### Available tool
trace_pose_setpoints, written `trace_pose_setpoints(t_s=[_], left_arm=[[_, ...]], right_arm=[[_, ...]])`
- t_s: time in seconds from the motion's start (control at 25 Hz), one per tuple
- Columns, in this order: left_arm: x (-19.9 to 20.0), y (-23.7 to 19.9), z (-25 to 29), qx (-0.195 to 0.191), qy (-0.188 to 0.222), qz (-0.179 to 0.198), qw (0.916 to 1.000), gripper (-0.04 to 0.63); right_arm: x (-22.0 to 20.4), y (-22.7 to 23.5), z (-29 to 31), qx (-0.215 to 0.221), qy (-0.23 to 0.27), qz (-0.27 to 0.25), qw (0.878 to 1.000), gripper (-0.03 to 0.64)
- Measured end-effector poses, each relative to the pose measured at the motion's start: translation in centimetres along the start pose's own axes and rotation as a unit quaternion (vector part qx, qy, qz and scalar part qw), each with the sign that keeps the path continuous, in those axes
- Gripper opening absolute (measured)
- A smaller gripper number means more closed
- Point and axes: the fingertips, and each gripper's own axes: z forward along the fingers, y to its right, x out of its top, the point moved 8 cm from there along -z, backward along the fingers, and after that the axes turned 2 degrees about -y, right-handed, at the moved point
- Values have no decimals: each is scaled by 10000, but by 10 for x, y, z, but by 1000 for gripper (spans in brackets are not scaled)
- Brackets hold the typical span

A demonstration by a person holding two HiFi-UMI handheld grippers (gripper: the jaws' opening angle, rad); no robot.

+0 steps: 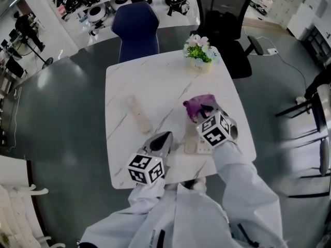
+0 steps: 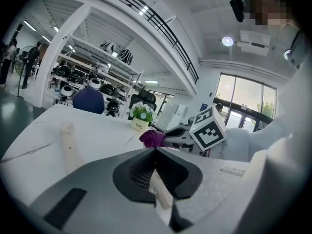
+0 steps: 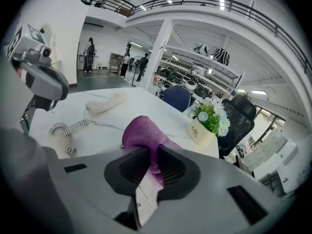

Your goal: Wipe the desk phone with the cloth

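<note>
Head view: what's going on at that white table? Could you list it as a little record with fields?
Table: white, marble-look top
Right gripper: shut on purple cloth, over the phone base
Left gripper: shut, empty, near the front edge
Handset: off the base, lying to its left
Flower pot: at the far edge

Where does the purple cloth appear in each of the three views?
Head view: the purple cloth lies right of the table's centre, nearer the person than the flower pot.
Left gripper view: the cloth is at the centre, just above the jaws.
Right gripper view: the cloth is at lower centre, pinched in the right tool.
Shared landmark: the flower pot, behind the cloth in all three.
</note>
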Motion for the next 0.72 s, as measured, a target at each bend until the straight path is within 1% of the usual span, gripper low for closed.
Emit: trace_pose_setpoints(t_s=[0.24, 0.48, 0.72], left_arm=[[-2, -4, -2, -140, -67, 24, 9999, -2], [-5, -3, -3, -307, -150, 88, 9994, -2], [-9, -3, -9, -296, -148, 89, 9994, -2]], right_arm=[[-2, -8, 1, 67, -146, 63, 9999, 34], [-4, -14, 0, 32, -260, 59, 9996, 34], [-8, -22, -2, 64, -378, 13, 9993, 34]])
